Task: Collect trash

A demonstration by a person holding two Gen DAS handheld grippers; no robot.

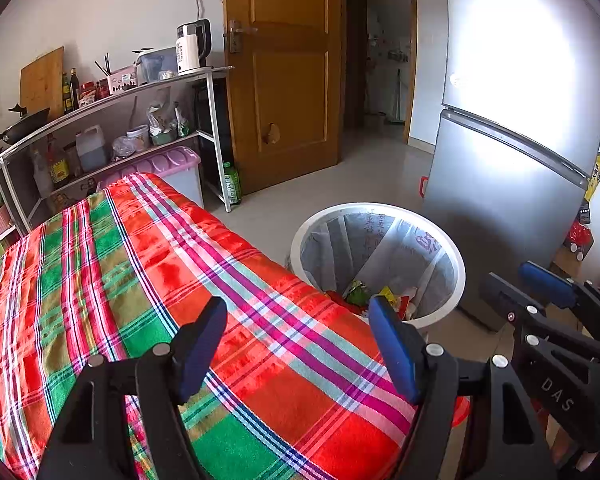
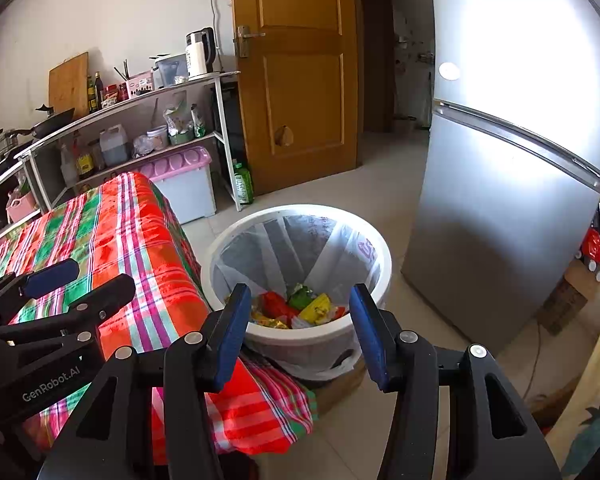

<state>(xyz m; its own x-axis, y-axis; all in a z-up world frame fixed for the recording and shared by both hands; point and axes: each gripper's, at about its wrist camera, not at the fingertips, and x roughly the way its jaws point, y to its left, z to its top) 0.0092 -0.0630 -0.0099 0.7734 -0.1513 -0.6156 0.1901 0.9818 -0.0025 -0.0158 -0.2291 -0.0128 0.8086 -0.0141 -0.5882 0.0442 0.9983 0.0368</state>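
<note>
A white bin point(image 2: 300, 340) lined with a thin plastic bag stands on the floor beside the table. Colourful wrappers point(image 2: 296, 308) lie at its bottom, also visible as wrappers point(image 1: 380, 298) in the left wrist view, where the bin point(image 1: 456, 272) sits past the table's edge. My right gripper point(image 2: 300, 328) hovers over the bin's near rim, open and empty. My left gripper point(image 1: 298, 340) hangs above the plaid tablecloth point(image 1: 140, 280), open with nothing between its blue pads. Each gripper shows in the other's view: the right gripper point(image 1: 540, 284) at the right edge, the left gripper point(image 2: 84, 276) at the left edge.
A silver fridge point(image 2: 500, 200) stands right of the bin. A wooden door point(image 2: 296, 72) is behind, with an open doorway point(image 1: 384, 60) beside it. A metal shelf point(image 1: 112, 100) holds a kettle point(image 1: 192, 46), bottles and jars. A lilac-lidded storage box point(image 2: 184, 184) sits on the floor.
</note>
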